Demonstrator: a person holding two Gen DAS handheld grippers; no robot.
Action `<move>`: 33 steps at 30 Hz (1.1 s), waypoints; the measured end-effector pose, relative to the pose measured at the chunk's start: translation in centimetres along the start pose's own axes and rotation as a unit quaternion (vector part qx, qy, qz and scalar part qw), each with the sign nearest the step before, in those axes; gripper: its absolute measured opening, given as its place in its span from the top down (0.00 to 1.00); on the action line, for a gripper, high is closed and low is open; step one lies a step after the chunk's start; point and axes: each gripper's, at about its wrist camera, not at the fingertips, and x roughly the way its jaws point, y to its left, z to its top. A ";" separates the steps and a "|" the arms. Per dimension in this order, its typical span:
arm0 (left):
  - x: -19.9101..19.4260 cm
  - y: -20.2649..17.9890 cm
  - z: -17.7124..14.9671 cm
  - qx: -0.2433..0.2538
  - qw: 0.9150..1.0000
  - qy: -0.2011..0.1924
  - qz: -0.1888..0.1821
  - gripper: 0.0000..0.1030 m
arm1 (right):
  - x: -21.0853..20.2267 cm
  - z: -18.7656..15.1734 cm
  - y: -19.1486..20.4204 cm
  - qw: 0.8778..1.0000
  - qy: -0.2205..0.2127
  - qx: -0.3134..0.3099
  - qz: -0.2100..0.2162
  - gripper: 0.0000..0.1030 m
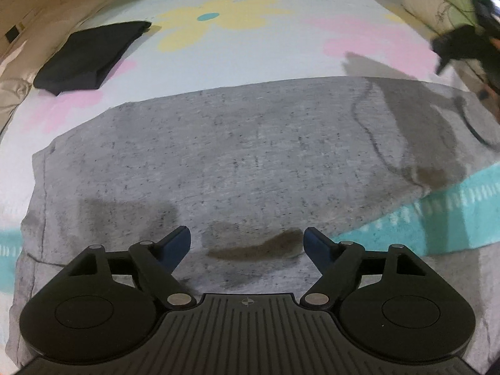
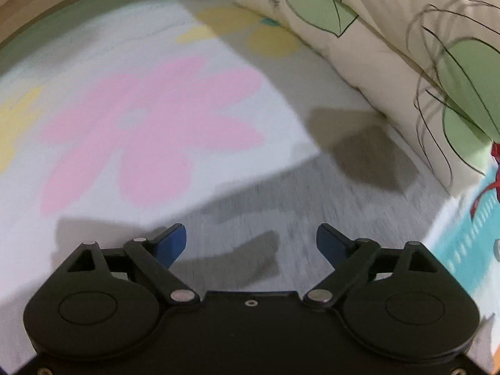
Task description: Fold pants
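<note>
Grey heathered pants (image 1: 237,156) lie flat across a flowered bedsheet (image 1: 237,53). My left gripper (image 1: 247,243) is open and empty, hovering just above the pants near their near edge. My right gripper (image 2: 251,243) is open and empty, above the pants' far end (image 2: 312,200); this view is motion blurred. The right gripper also shows in the left wrist view (image 1: 462,47) at the far right, above the pants.
A folded black garment (image 1: 90,56) lies on the sheet at the far left. A cream pillow with green leaf print (image 2: 390,47) lies to the right. A teal patterned band (image 1: 437,212) of bedding shows at the near right.
</note>
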 end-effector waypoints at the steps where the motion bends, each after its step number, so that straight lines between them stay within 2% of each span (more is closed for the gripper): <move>1: 0.0 -0.1 0.4 0.004 1.000 -0.002 0.002 0.23 | 0.7 0.6 0.2 1.000 0.002 0.010 -0.002 0.10; 5: -0.2 -0.6 0.4 0.024 0.999 -0.013 0.018 0.23 | 3.5 2.1 0.6 0.998 0.023 0.060 -0.011 0.10; 9: -0.2 -0.4 0.8 0.016 1.000 -0.011 0.014 0.23 | 6.0 1.7 -1.1 0.990 0.078 0.115 -0.025 0.17; 10: -0.1 -0.2 0.9 0.014 1.000 -0.012 0.013 0.23 | 5.7 1.3 -1.7 0.990 0.060 0.130 -0.022 0.31; 11: -0.3 -0.1 0.9 0.012 1.000 -0.015 0.013 0.23 | 5.3 0.8 -2.1 0.989 0.051 0.133 -0.031 0.38; 12: -0.5 -0.1 0.9 0.011 1.000 -0.018 0.013 0.23 | 4.8 0.5 -2.4 0.991 0.046 0.126 -0.027 0.54; 13: -0.6 0.0 1.0 0.010 1.000 -0.021 0.012 0.23 | 4.4 0.2 -2.7 0.992 0.047 0.112 -0.019 0.78; 14: -0.7 0.1 1.1 0.009 1.000 -0.024 0.011 0.23 | 3.9 0.0 -3.1 0.994 0.049 0.098 -0.009 0.87; 15: -0.8 0.1 1.2 0.007 1.000 -0.028 0.009 0.23 | 3.3 -0.4 -3.7 0.994 0.050 0.095 -0.001 0.91; 19: -1.3 0.9 2.4 -0.013 0.999 -0.035 -0.008 0.23 | 0.5 -2.6 -6.4 0.994 0.045 0.092 0.026 0.93; 23: -1.3 2.9 4.7 -0.068 0.996 -0.030 -0.049 0.23 | -2.1 -6.1 -8.2 0.995 0.048 0.073 0.046 0.93; 26: -0.1 4.4 7.0 -0.120 0.991 -0.025 -0.061 0.23 | -2.2 -8.1 -9.2 0.994 0.057 0.070 0.054 0.93; 29: 1.8 5.7 9.3 -0.155 0.986 -0.012 -0.064 0.23 | -2.2 -8.8 -8.7 0.995 0.062 0.058 0.051 0.94; 33: 4.9 7.4 11.0 -0.197 0.979 0.010 -0.044 0.23 | -2.2 -8.9 -8.3 0.995 0.062 0.052 0.050 0.94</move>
